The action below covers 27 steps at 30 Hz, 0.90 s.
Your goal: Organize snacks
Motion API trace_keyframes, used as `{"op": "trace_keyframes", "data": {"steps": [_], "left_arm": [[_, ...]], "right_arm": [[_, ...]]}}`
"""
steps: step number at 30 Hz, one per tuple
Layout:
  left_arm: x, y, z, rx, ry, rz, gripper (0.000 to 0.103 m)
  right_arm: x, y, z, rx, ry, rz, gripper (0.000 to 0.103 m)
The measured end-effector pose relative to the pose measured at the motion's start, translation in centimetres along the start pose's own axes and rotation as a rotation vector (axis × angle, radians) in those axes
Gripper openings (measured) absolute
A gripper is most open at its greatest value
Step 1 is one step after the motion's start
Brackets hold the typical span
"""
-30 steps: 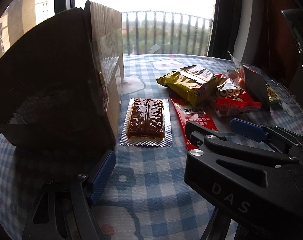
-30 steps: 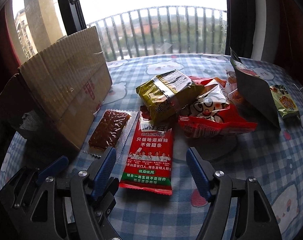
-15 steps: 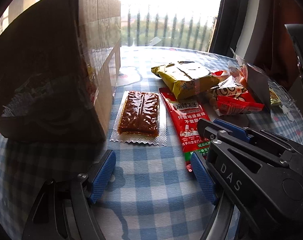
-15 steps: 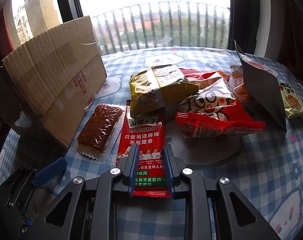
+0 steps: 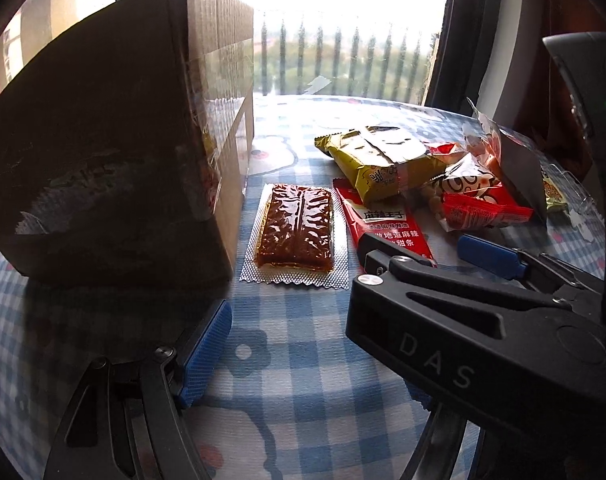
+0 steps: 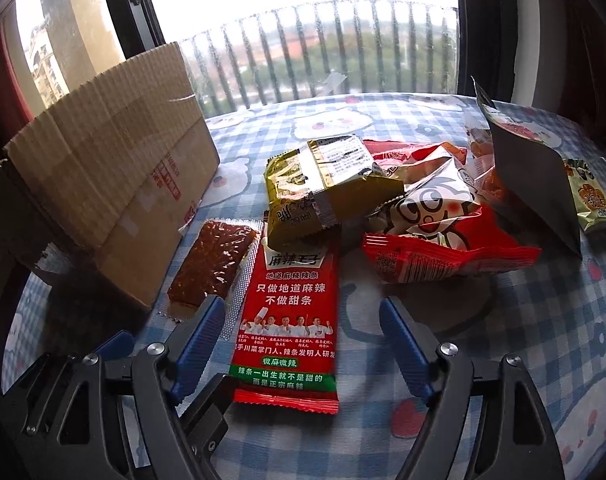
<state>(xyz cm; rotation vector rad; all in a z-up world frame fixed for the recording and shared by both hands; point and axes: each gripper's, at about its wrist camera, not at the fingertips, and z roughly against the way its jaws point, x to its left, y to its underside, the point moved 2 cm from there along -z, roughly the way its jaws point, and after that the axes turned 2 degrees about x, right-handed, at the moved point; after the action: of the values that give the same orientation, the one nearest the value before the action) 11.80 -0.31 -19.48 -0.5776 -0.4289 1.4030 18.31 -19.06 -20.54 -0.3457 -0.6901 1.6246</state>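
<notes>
A red spicy-strip packet (image 6: 291, 312) lies flat on the checked tablecloth. My right gripper (image 6: 303, 344) straddles its lower half, jaws opening, and the pads do not touch it. Left of the packet lies a brown snack bar (image 6: 215, 264) in clear wrap, beside an open cardboard box (image 6: 115, 184). Behind the red packet sit a yellow packet (image 6: 323, 184) and a red-and-white bag (image 6: 443, 240). In the left wrist view my left gripper (image 5: 311, 372) hovers open and empty, nearer than the brown bar (image 5: 297, 232), with the right gripper (image 5: 415, 246) across its right side.
A dark grey pouch (image 6: 527, 184) stands at the right with a small green pack (image 6: 591, 200) behind it. The round table (image 6: 543, 320) ends at a window with railings. The cardboard box (image 5: 103, 160) looms close on the left.
Half a second ago the right gripper's jaws were together over the red packet's lower end; now they stand wide apart again. The packet still lies on the table. The left gripper has hardly moved.
</notes>
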Motion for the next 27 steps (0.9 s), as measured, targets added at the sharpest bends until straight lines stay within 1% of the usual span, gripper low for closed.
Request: {"op": "trace_keyframes", "data": {"steps": [2,3,6,7,8,9,13,16,20,24,25,27], "left_arm": [[0.3,0.0,-0.3,0.007,-0.003,0.002,0.079],[0.4,0.1,-0.4,0.010,-0.003,0.003,0.079],[0.7,0.1,-0.7,0.015,-0.004,0.011,0.080],[0.7,0.1,-0.7,0.013,-0.007,0.015,0.080],[0.7,0.0,-0.8,0.013,-0.008,0.020,0.080],[0.6,0.0,-0.8,0.012,-0.006,0.024,0.080],[0.0,-0.2,-0.5,-0.007,-0.006,0.029,0.080],[-1.1,-0.4,-0.6,-0.012,0.003,0.013,0.080],[-2.5,-0.7,-0.8,-0.028,0.003,-0.022,0.082],[-3.7,-1.8,-1.1,-0.045,-0.029,-0.065,0.082],[-4.1,-2.1,-1.3,-0.053,-0.049,-0.079,0.081],[-4.5,-2.7,-1.7,-0.053,-0.062,-0.103,0.081]], "right_arm": [[0.1,0.1,-0.8,0.026,-0.005,-0.002,0.081],[0.3,0.0,-0.9,0.016,0.012,0.013,0.081],[1.3,-0.4,-1.7,0.025,0.065,0.079,0.081],[1.3,-0.5,-1.8,0.021,0.074,0.084,0.071],[1.2,-0.5,-1.7,0.014,0.075,0.085,0.066],[1.2,-0.6,-1.6,0.010,0.083,0.087,0.057],[0.5,-0.4,-1.2,0.005,0.050,0.089,0.047],[-0.4,-0.3,-0.7,-0.003,0.051,0.075,0.044],[-1.8,-0.3,-0.3,-0.010,0.053,0.061,0.043],[-3.1,-0.6,-0.1,-0.026,0.053,0.024,0.043],[-3.4,-0.8,0.0,-0.031,0.052,0.019,0.043],[-3.8,-1.0,0.1,-0.035,0.039,0.009,0.042]]}}
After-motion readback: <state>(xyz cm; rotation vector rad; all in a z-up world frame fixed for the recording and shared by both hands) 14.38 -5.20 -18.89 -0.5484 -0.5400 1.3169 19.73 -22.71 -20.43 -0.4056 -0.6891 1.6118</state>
